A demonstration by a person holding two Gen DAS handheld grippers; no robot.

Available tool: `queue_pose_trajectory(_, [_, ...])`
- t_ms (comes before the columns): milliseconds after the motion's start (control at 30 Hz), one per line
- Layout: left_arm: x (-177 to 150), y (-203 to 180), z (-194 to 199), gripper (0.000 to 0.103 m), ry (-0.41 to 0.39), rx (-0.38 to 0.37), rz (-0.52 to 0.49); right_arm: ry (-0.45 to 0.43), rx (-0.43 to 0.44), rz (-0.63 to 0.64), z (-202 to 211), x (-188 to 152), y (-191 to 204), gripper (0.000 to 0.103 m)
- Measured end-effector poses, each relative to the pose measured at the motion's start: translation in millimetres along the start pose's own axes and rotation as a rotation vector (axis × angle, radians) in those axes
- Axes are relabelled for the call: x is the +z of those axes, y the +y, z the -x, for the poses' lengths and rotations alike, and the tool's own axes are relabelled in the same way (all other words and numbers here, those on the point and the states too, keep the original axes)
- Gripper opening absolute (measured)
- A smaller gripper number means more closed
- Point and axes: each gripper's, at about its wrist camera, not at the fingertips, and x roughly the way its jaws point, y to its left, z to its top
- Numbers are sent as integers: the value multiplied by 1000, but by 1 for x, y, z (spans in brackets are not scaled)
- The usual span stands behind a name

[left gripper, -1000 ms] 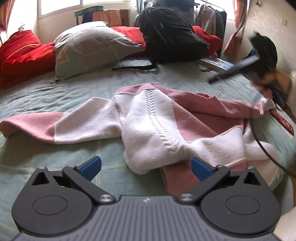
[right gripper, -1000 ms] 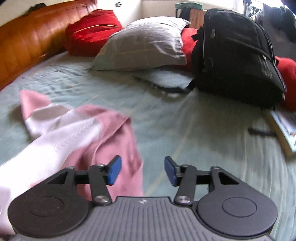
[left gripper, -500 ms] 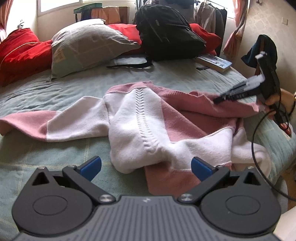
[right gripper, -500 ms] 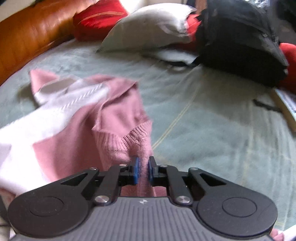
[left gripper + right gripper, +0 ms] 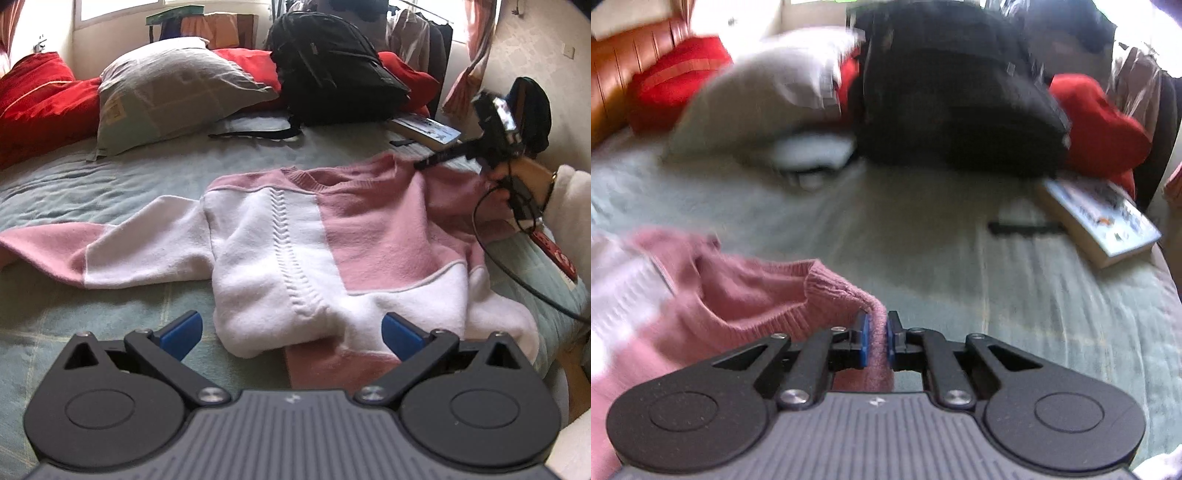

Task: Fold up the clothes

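Pink and white sweater (image 5: 314,254) lies front-up across the middle of the bed (image 5: 110,184), collar toward the pillows, one sleeve stretched flat to the left, hem bunched near the lower edge of the left wrist view. Right gripper (image 5: 876,338) is clamped on a pink ribbed edge of the sweater, the knit pinched between the blue pads (image 5: 864,339); in the left wrist view its tip sits at the sweater's right shoulder beside the collar. Left gripper (image 5: 291,330) hangs over the hem with jaws wide, nothing between them, pads not touching cloth. Open green bedspread left of the sweater and between collar and pillows; right side is tight, sweater runs close to the bed edge where a black cable (image 5: 517,273) loops. Behind: grey pillow (image 5: 173,88), red cushions (image 5: 40,96), black backpack (image 5: 332,70), a book (image 5: 1104,218) flat by the backpack. Right wrist view is motion-blurred. Window and hanging clothes at the back wall
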Motion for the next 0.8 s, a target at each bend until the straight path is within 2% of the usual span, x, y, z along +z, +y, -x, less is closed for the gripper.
queue_pose_trajectory(100, [0,3,-2,102,1,-8,2,63,-9,6,-15,-7,0,17])
queue_pose_trajectory(167, [1,4,-1,102,-1,-18,-2,24,-6,-8,-6,-1,-2,26])
queue_pose_trajectory(267, [5,7,1,102,-19,-25,-10,-58,55,-34,17,18,-1,34])
queue_pose_trajectory(400, [11,10,4,102,-51,-38,-1,-86,178,-8,17,52,28,37])
queue_pose_trajectory(600, [8,17,-2,102,-36,-42,20,-24,311,121,-36,88,103,39])
queue_pose_trajectory(700, [5,26,-5,102,-24,-29,43,13,339,150,-70,94,133,40])
queue_pose_trajectory(733, [4,29,-6,102,-21,-26,49,22,335,159,-78,93,140,43])
queue_pose_trajectory(800, [2,33,-7,102,-18,-22,53,39,320,179,-93,92,152,55])
